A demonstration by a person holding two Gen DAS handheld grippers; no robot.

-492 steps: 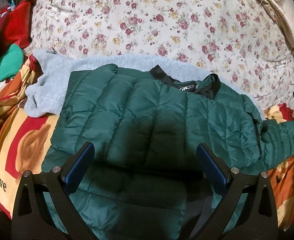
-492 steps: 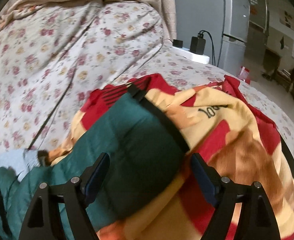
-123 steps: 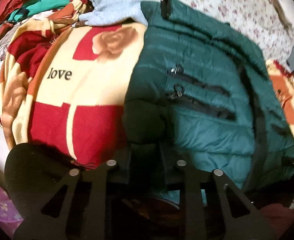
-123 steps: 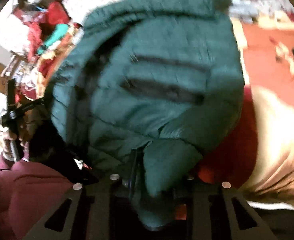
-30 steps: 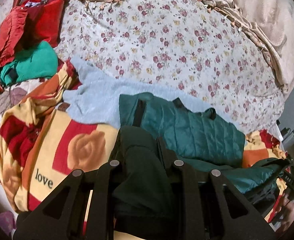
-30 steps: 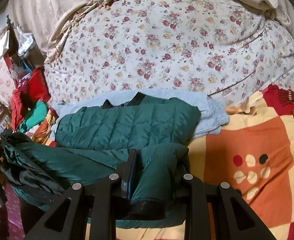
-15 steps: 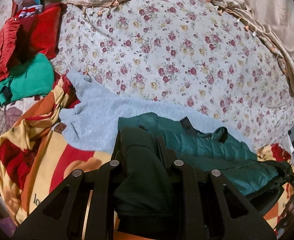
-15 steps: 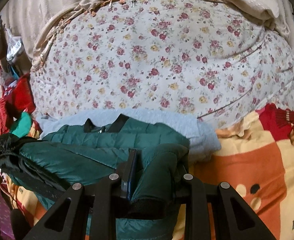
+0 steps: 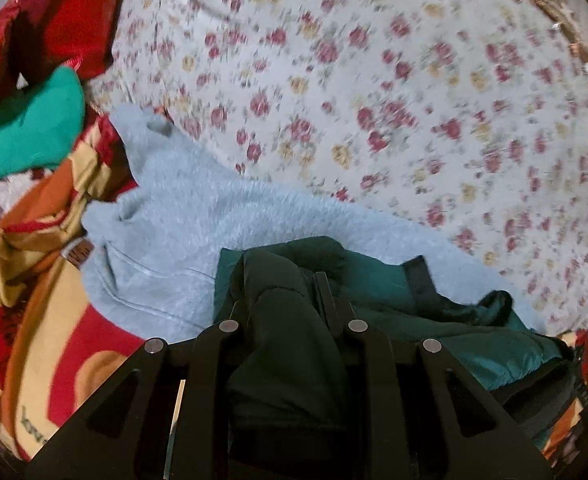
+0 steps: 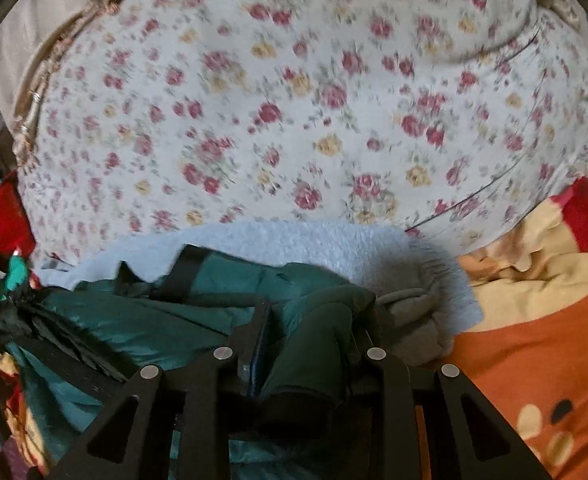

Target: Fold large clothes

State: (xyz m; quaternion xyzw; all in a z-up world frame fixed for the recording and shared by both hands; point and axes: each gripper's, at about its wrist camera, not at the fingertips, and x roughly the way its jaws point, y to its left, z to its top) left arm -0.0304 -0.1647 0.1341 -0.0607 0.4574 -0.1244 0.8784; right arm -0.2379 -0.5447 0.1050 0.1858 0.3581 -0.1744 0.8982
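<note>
Clamping green jacket (image 9: 377, 280): left gripper (image 9: 280, 300), right gripper (image 10: 309, 320), level over grey fleece (image 9: 174, 232).

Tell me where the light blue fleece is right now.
In both views the light blue fleece lies on the bed just beyond the green jacket, partly under it, with the floral quilt behind it and the patterned blanket at its sides.

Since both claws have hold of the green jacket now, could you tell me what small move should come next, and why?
Probably lower both claws and lay the held edge down. The left claw and right claw are each shut on the green jacket, whose carried edge has reached the collar end over the grey fleece, so the fold looks ready to set.
</note>
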